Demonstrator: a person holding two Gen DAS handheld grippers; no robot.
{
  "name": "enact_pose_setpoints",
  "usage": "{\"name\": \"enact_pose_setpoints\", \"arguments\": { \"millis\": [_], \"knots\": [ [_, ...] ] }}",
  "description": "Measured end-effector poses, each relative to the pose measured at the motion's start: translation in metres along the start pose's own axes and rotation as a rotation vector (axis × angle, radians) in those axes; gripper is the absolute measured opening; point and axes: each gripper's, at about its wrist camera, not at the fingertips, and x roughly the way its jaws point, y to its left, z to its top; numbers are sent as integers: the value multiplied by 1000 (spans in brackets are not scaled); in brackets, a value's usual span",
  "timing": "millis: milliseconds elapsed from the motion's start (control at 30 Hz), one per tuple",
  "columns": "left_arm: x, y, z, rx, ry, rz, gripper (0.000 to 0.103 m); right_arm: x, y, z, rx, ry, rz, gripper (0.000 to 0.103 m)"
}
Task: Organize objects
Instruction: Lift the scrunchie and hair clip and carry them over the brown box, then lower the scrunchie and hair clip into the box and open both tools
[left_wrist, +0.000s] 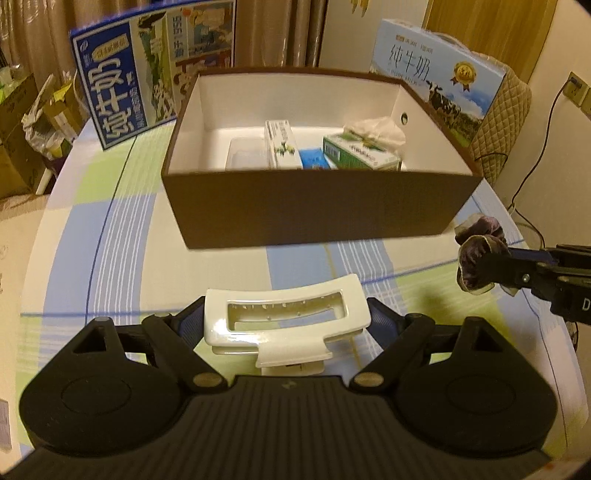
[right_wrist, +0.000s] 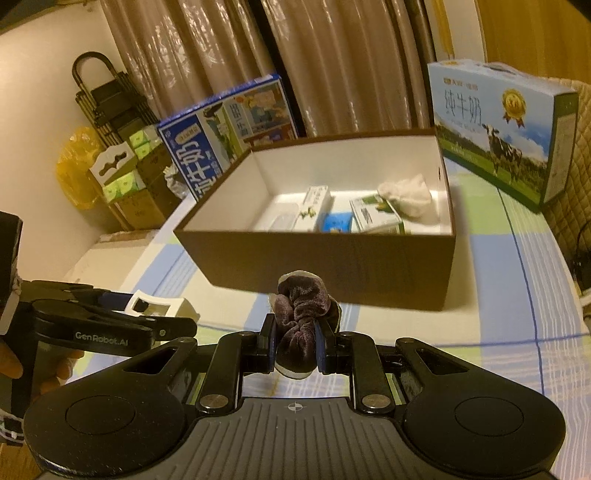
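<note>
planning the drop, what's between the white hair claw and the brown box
Only bare checked tablecloth between hair claw and brown box, seen in the left wrist view.

A white hair claw (left_wrist: 286, 325) and purple velvet scrunchie (right_wrist: 301, 314) are held before the brown box (left_wrist: 317, 210).

L tool (left_wrist: 286, 325) jaws wide, clamped on white hair clip (left_wrist: 284, 314); R tool (right_wrist: 295, 343) jaws narrow, pinching purple scrunchie (right_wrist: 301, 299).

Both wrist cameras look down along their fingers at close range, sharing the brown box (left_wrist: 317, 206) (right_wrist: 332, 266) (each glimpses the other gripper).
</note>
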Motion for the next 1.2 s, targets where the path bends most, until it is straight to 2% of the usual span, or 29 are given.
{"name": "enact_pose_setpoints", "arguments": {
  "millis": [300,633,933,1200],
  "knots": [
    [6,0,39,26,-51,5,85,8,-3,34,1,-50,23,17],
    [24,3,91,63,-93,17,85,37,-15,80,14,-87,35,17],
    [56,7,128,92,-87,46,85,73,-27,111,-14,-77,8,17],
    [85,16,148,82,-65,60,85,118,-48,135,38,-28,2,17]
  ]
}}
